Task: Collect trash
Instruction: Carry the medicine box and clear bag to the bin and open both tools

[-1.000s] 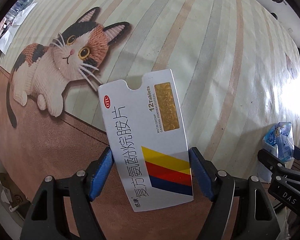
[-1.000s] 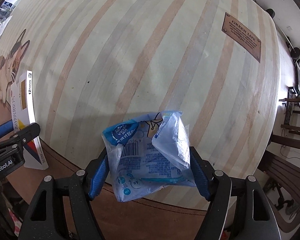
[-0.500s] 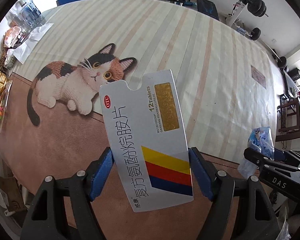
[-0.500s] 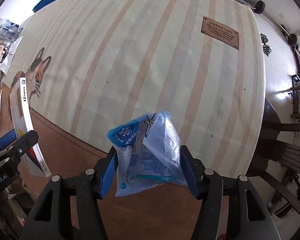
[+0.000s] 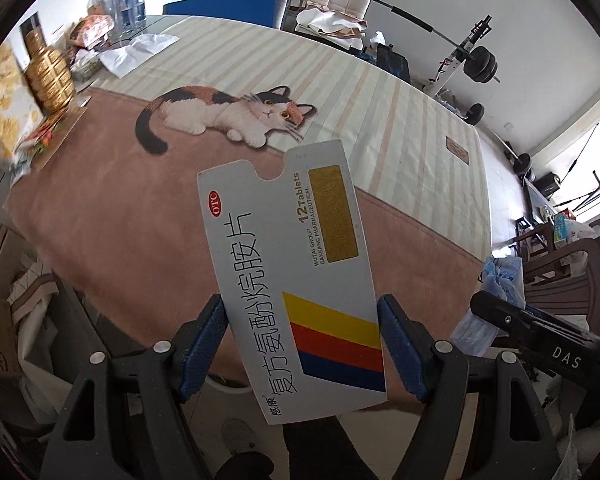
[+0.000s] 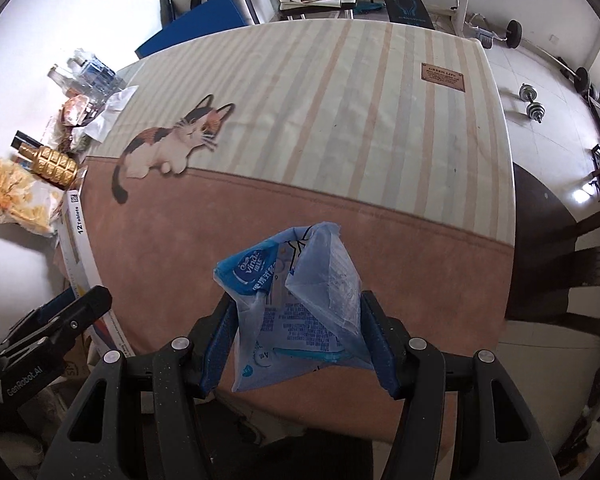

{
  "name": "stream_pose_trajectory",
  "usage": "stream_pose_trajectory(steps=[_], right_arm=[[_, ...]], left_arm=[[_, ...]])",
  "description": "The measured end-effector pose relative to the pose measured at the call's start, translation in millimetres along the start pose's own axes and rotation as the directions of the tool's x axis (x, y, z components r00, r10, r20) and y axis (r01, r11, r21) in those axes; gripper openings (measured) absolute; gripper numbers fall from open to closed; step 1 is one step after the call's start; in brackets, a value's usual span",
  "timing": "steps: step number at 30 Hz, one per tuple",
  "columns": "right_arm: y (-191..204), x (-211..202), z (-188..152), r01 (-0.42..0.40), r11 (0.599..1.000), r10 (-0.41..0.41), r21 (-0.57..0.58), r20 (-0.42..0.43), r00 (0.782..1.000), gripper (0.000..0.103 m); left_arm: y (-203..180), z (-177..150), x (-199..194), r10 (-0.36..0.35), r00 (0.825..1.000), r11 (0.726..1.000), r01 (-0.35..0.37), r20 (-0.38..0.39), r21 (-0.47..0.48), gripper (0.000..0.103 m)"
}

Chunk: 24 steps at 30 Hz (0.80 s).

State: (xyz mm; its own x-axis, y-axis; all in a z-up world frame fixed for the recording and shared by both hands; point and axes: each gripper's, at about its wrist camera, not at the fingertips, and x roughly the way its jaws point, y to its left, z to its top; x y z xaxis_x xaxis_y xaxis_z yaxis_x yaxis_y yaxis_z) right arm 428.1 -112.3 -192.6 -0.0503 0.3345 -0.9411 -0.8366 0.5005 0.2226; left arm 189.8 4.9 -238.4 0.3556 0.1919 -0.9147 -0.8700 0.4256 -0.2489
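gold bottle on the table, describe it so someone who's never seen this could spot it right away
Start at the cat picture on the striped tablecloth, then go past its tail to the cluttered table edge. The gold bottle lies there, beside a bag of yellow snacks. Only it has a shiny gold, grid-embossed body and black cap.

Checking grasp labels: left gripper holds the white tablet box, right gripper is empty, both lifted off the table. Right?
Not quite. The right gripper isn't empty: the right wrist view shows it clamped on a crumpled blue plastic wrapper. The left gripper does hold the white tablet box, both lifted off the table.
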Motion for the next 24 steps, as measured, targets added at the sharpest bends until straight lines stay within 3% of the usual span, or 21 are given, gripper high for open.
stream_pose_trajectory(steps=[6, 12, 18, 24], right_arm=[[34.8, -0.1, -121.3, -0.085, 0.995, 0.088, 0.049, -0.061, 0.994, 0.062], [57.1, 53.3, -209.9, -0.093, 0.994, 0.101, 0.052, -0.167, 0.981, 0.062], [42.5, 166.6, -273.1, -0.072, 0.992, 0.096, 0.108, -0.234, 0.967, 0.062], [12.4, 312.8, -310.1, -0.072, 0.983, 0.113, 0.166, -0.251, 0.961, 0.062]], left_arm=[[58.6, -98.0, -27.2, -0.053, 0.997, 0.994, 0.046, -0.064, -0.102, 0.074], [121.4, -169.1, 10.7, -0.042, 0.981, 0.979, 0.002, -0.191, -0.206, 0.074], [167.4, -200.4, 120.2, -0.076, 0.961, 0.959, -0.003, -0.266, -0.283, 0.074], [207.5, -211.4, 277.9, -0.207, 0.928, 0.932, 0.092, -0.31, -0.35, 0.074]])
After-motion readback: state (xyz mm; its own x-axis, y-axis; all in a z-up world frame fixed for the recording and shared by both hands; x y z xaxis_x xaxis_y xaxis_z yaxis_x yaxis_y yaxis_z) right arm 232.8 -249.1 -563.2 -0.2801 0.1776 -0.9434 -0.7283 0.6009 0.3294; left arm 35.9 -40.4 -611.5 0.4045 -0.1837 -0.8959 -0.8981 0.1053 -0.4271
